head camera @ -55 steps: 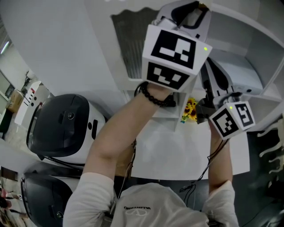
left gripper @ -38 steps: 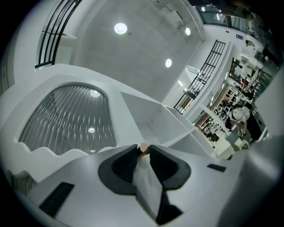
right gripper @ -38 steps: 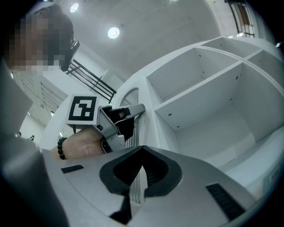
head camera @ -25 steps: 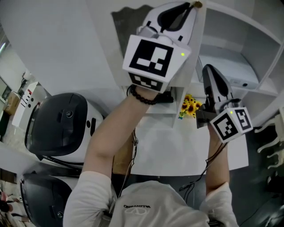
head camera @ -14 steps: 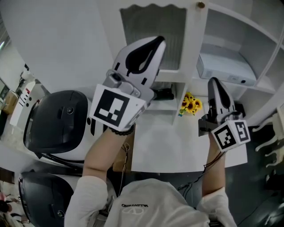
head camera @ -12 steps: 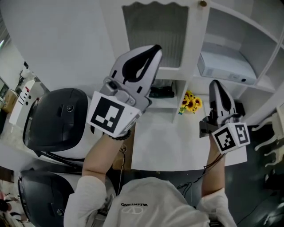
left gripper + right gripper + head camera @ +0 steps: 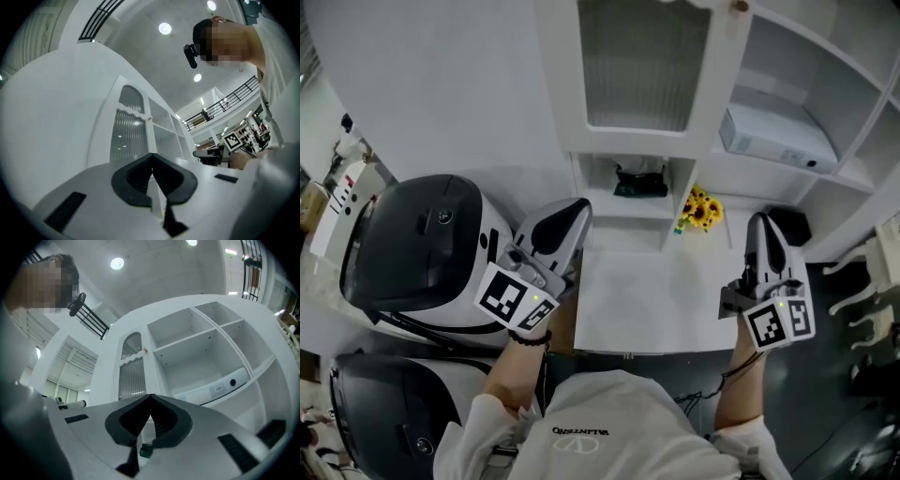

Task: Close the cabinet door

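1. Showing the cabinet door (image 7: 644, 66): ribbed-glass panel, lying flush w/ the frame in the left bay of the white cabinet (image 7: 719, 103). Small knob (image 7: 739, 6) sits at the door's right edge, next to the open shelves.
2. Left hand-held gripper (image 7: 575, 210): low over the left edge of the desk (image 7: 647, 300), well apart from the door. Jaws are pressed together tip to tip, w/ nothing betw. them. Its marker cube (image 7: 514, 298) faces the head camera.
3. Right hand-held gripper (image 7: 761, 223): over the right part of the desk, pointing toward the open shelves, also well apart from the door. Jaws likewise meet at the tips and hold nothing. Its marker cube (image 7: 780, 323) sits just above the wrist.
4. Desk: white, bare in the centre betw. the two grippers.
5. Cabinet contents: white box (image 7: 773, 141) on the shelf right of the door; dark object (image 7: 637, 181) in the small cubby below the door; bunch of sunflowers (image 7: 698, 211) at the foot of the centre post.
6. Left of desk: two rounded black-and-white machines, one (image 7: 422, 248) beside the left gripper, the other (image 7: 384, 412) nearer the camera.
7. Person: light top, bead bracelet (image 7: 528, 337) on the left wrist.
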Motion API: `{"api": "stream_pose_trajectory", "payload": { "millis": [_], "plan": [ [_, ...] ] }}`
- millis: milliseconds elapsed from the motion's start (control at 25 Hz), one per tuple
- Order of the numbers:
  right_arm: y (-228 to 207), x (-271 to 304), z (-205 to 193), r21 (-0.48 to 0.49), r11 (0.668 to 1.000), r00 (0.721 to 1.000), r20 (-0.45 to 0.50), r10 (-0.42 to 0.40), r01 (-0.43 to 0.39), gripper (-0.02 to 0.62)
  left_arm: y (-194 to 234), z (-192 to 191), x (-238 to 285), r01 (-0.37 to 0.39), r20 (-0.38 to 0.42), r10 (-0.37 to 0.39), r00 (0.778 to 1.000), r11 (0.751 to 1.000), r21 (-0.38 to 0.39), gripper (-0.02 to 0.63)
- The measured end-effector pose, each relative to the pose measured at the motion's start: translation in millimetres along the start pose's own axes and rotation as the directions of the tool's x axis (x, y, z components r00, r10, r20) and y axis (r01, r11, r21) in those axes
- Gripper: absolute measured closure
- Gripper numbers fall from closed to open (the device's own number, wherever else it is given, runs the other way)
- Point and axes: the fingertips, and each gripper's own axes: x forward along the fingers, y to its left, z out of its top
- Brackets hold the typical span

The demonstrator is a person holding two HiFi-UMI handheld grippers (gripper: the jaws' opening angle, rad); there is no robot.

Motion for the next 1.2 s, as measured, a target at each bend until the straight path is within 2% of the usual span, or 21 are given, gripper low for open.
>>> {"api": "stream_pose_trajectory", "payload": {
  "millis": [240, 400, 720, 920, 1200],
  "plan": [
    [-17, -29, -12, 0.014, 0.998, 0.998, -0.023, -0.064, 0.065, 0.586, 0, -34, -45, -0.074, -0.017, 0.074, 0.997, 0.997, 0.004, 0.601],
    [-24, -43, -21, 0.035, 0.995, 0.995, -0.039, -0.09, 0.092, 0.586, -4, -57, -65, -0.098, -0.062, 0.098, 0.993, 0.995, 0.002, 0.601],
    [-32, -64, -63, 0.001, 0.993, 0.983, -0.14, -0.119, 0.12, 0.586, 11, -102, -98, -0.232, -0.157, 0.223, 0.962, 0.972, -0.046, 0.601],
    [-34, -71, -79, 0.011, 0.991, 0.977, -0.171, -0.128, 0.132, 0.586, 18, -114, -113, -0.275, -0.186, 0.26, 0.947, 0.96, -0.06, 0.601],
    [-33, -73, -78, 0.019, 0.99, 0.978, -0.159, -0.133, 0.137, 0.586, 21, -113, -117, -0.29, -0.184, 0.273, 0.944, 0.954, -0.072, 0.601]
  ]
}}
